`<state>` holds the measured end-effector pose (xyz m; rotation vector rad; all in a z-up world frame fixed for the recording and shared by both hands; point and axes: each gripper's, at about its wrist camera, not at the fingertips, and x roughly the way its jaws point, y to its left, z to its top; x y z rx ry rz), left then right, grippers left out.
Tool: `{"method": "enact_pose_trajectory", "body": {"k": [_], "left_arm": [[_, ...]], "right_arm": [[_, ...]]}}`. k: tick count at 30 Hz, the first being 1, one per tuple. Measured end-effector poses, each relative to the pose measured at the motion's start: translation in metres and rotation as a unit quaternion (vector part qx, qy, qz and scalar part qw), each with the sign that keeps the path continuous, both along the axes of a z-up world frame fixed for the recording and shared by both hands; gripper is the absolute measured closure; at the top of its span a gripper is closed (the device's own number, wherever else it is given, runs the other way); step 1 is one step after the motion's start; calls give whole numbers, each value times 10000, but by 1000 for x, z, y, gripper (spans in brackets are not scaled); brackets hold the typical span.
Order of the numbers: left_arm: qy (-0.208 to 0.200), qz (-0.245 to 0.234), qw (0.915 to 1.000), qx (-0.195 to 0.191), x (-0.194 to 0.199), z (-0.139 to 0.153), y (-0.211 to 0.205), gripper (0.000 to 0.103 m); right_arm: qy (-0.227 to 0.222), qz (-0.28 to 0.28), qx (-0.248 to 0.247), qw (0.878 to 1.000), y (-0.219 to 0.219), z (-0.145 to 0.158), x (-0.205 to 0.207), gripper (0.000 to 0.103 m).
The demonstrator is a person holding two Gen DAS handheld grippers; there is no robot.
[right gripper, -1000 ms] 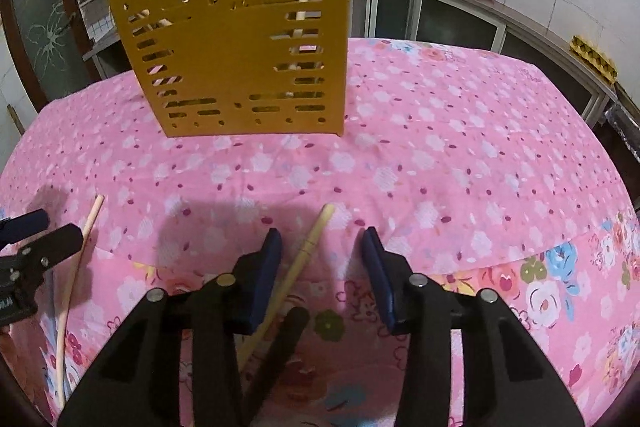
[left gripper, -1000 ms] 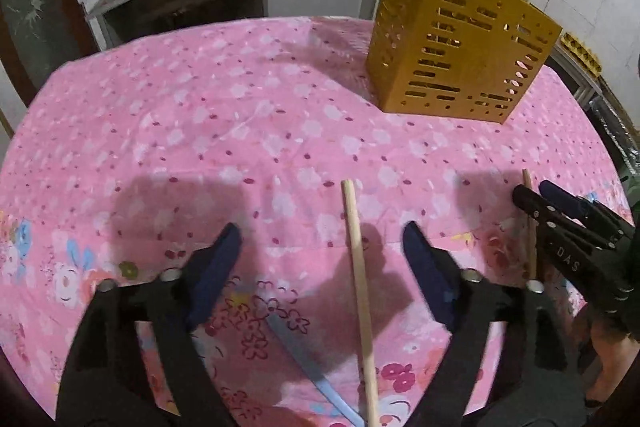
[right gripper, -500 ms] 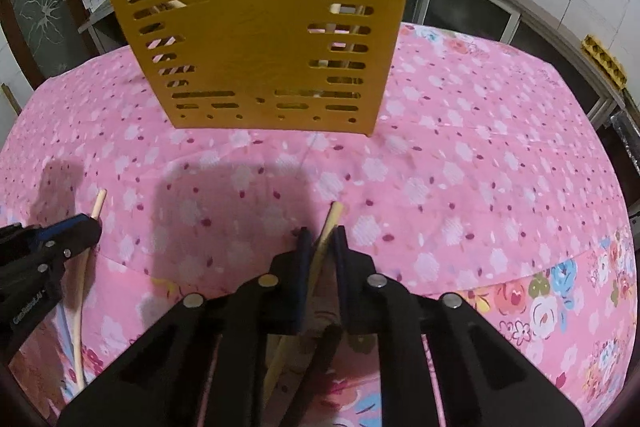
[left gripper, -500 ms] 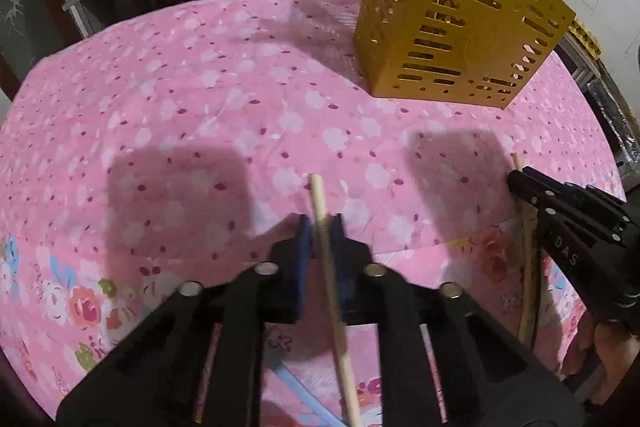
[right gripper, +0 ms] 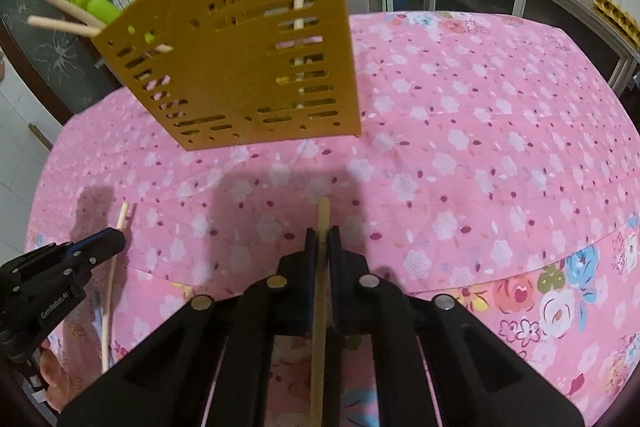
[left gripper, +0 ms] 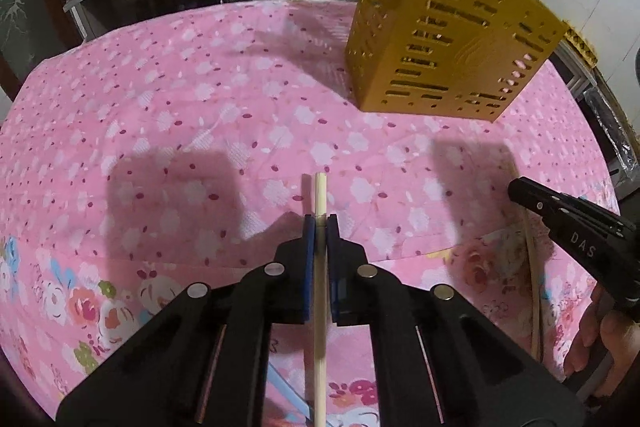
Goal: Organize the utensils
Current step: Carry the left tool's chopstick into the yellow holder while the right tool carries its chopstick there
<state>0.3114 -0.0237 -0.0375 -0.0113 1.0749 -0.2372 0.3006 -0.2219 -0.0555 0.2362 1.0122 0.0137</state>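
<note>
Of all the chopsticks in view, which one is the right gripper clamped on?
The right gripper is shut on the darker yellowish chopstick running between its pads. The paler chopstick is in the left gripper; the others stand in the yellow holder.

My left wrist camera sits just behind the left gripper (left gripper: 320,225), looking steeply down and forward over the pink tablecloth (left gripper: 200,115) from close range, toward the far edge and the yellow utensil holder (left gripper: 448,39). My right wrist camera does likewise behind the right gripper (right gripper: 322,237). Both share the holder, the cloth's near edge, and each other's gripper.
</note>
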Motion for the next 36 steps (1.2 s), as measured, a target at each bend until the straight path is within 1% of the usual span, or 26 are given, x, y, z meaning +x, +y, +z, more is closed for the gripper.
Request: {"method": "enact_pose_trajectory", "body": {"k": [2, 5, 7, 11, 14, 17, 21, 26, 30, 34, 36], "left_arm": [[-120, 25, 9999, -19, -3, 7, 0, 99], [-426, 40, 9991, -19, -13, 23, 3, 99], [-661, 38, 9978, -45, -20, 34, 3, 99], [-957, 67, 9954, -8, -30, 50, 0, 99], [-1271, 109, 9917, 157, -37, 65, -3, 99], [-1585, 117, 9871, 181, -48, 82, -4, 99], [-1935, 154, 9807, 218, -57, 102, -6, 99], [-2217, 170, 9749, 114, -60, 122, -13, 99], [-2515, 193, 9676, -137, -59, 145, -10, 99], [-2855, 173, 9576, -355, -58, 168, -10, 99], [-3092, 151, 9500, -408, -57, 183, -13, 99]], "right_arm": [[-139, -1, 85, 9999, -4, 6, -5, 96], [-359, 4, 153, 9992, -6, 17, -11, 97], [-505, 24, 147, 9986, -7, 24, -14, 97], [-834, 45, 88, 9965, -10, 43, -20, 97], [-1098, 36, 5, 9939, -11, 58, -24, 97], [-1411, 47, -109, 9899, -12, 74, -33, 97], [-1754, 59, -123, 9844, -16, 94, -43, 97], [-2286, 110, -194, 9733, -15, 125, -53, 97], [-2722, 127, -247, 9618, -16, 151, -58, 97], [-3092, 152, -230, 9506, -19, 176, -55, 97], [-3290, 113, -230, 9440, -20, 188, -50, 97]]}}
